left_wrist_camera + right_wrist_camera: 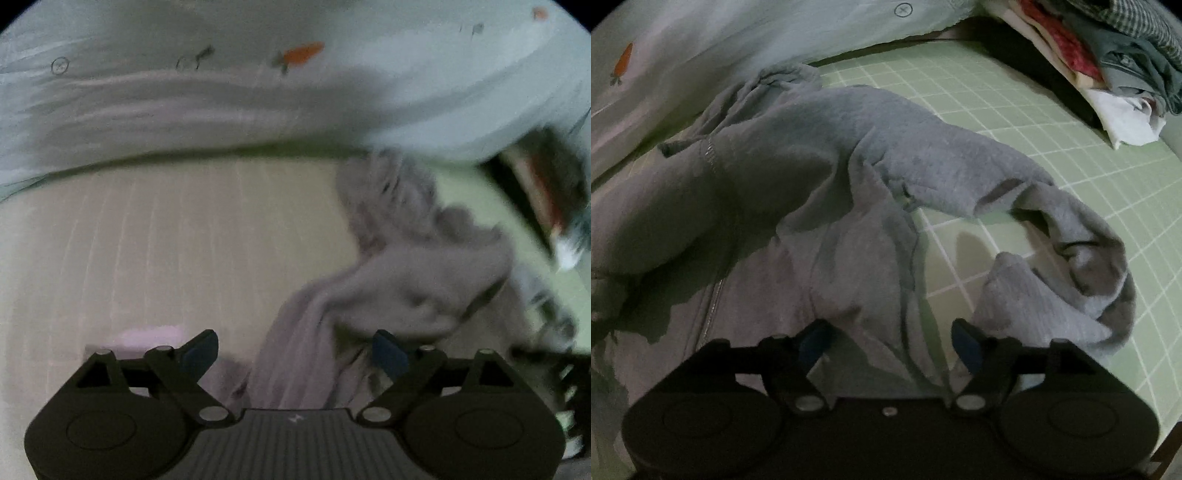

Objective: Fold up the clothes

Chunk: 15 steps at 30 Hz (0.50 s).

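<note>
A grey zip-up garment [820, 155] lies crumpled on a green grid sheet [1015, 122]. Its zipper [711, 314] runs down at the lower left, and a sleeve [1082, 251] curls in a loop at the right. My right gripper [892, 345] hovers open over the garment's lower folds, with fabric below the gap and not pinched. The left wrist view is blurred: the same garment [417, 280] is bunched at the right and flat at the left. My left gripper [295, 352] is open wide, and a ridge of fabric runs up between its jaws without touching the pads.
A white quilt with a carrot print [701, 40] [303, 53] borders the far side. A stack of folded clothes [1108, 62] sits at the sheet's far right corner. Bare green sheet lies right of the sleeve. A dark blurred shape [561, 373] shows at the right edge.
</note>
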Tool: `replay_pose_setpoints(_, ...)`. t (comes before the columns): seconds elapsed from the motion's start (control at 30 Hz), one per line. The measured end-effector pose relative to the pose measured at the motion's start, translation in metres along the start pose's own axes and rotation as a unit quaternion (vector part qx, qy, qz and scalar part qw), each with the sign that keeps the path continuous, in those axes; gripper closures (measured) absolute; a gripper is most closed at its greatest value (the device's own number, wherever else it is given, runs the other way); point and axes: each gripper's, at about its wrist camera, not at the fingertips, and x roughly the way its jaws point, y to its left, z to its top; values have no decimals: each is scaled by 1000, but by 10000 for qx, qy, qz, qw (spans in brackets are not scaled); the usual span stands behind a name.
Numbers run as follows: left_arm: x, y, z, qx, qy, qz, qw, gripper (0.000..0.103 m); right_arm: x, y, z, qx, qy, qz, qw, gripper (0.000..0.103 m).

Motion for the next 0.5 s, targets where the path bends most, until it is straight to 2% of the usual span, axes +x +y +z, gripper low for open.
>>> replay_pose_setpoints(0.1, 15, -4, -10, 192, 225, 544, 9981, 15, 2, 0, 2, 10, -4, -32, 10000, 22)
replay_pose_setpoints(0.13, 20, -4, -12, 180, 284, 703, 9970, 21, 3, 0, 2, 17, -3, -38, 10000, 20)
replay_pose_setpoints(0.17, 25, -1, -12, 109, 327, 809, 9961, 37, 3, 0, 2, 24, -2, -44, 10000, 20)
replay_pose_setpoints(0.2, 27, 4, -9, -35, 330, 830, 9960, 46, 4, 0, 3, 31, -1, -50, 10000, 19)
replay_pose_setpoints(0.27, 30, 15, -4, -343, 324, 846, 9953, 83, 4, 0, 3, 37, -6, -57, 10000, 18)
replay_pose_setpoints(0.33, 25, 22, 6, -501, 47, 883, 9948, 88, 4, 0, 2, 14, -26, -63, 10000, 16)
replay_pose_setpoints(0.43, 14, 23, 37, -28, -497, 1192, 9916, 89, 5, 0, 2, 17, -46, -77, 10000, 13)
replay_pose_setpoints(0.5, 5, 24, 67, 340, -969, 1439, 9842, 89, 6, 1, 1, 11, -51, -80, 10000, 11)
